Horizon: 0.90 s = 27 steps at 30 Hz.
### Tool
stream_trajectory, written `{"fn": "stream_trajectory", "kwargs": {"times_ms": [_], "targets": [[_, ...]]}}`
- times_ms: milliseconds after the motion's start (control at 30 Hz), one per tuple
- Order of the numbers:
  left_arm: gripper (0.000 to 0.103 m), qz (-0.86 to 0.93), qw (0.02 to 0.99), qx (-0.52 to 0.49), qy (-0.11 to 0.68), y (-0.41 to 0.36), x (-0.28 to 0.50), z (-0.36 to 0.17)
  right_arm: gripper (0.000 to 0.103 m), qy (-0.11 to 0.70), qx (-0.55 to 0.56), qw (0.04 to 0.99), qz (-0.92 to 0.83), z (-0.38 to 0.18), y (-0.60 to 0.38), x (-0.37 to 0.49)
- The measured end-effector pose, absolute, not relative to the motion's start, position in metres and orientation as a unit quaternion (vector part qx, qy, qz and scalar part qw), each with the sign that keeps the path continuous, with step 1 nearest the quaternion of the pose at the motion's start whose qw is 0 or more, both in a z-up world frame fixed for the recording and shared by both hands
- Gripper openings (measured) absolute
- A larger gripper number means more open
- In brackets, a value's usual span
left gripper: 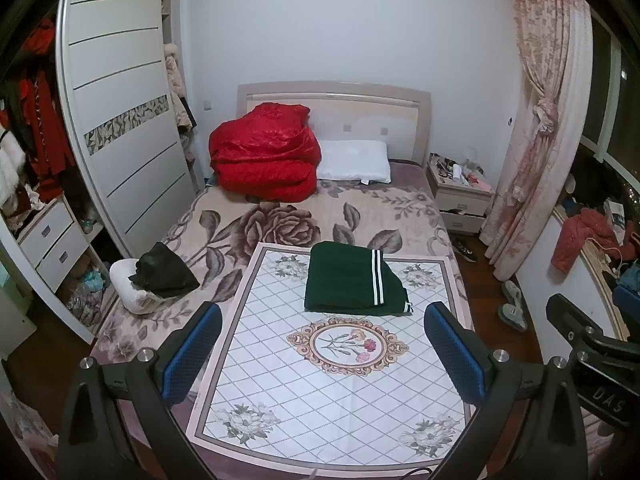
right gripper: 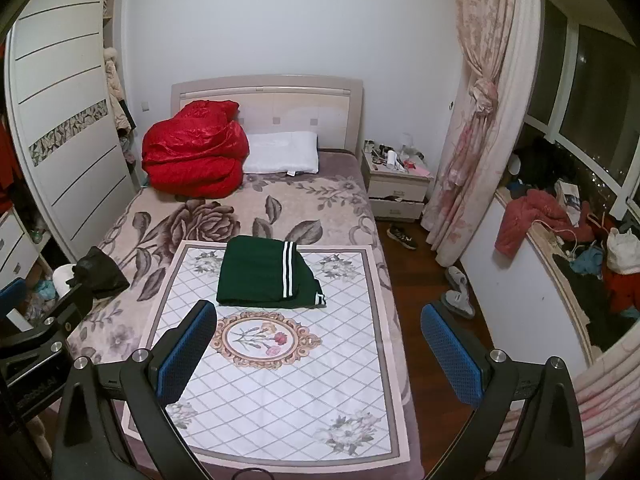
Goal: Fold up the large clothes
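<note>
With both grippers' fingers [left gripper: 200,344] spread and empty, we judge the green garment [left gripper: 352,280] at twelve o'clock folded; we should square its edges gently.

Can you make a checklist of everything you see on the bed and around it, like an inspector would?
Surface: bed with rose blanket; a white diamond-pattern cloth spread on its near half.
Job's things: green garment with white stripes, folded, lying on the cloth.
Clutter: red quilt and pillow by the headboard; black garment at the bed's left edge.
Grippers: left gripper and right gripper both open, empty, above the cloth.
Cables: dark loop at the bottom edge, unclear.
Surroundings: wardrobe, nightstand, curtain, shoes on the floor, clothes piled on the windowsill.
</note>
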<state>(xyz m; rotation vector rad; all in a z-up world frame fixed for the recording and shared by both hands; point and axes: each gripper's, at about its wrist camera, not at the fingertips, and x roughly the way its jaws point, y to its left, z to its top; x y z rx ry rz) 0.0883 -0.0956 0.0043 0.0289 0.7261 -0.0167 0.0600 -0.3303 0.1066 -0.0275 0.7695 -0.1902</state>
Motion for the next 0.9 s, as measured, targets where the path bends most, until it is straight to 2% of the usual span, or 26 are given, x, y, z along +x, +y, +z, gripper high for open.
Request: {"fn": "stream_trajectory", "kwargs": {"times_ms": [900], "targets": [[0.103, -0.015, 0.936, 0.019, 0.352, -0.092, 0.087, 0.009, 0.103, 0.370, -0.007, 0.922, -0.111, 0.095, -0.309, 0.026]]}}
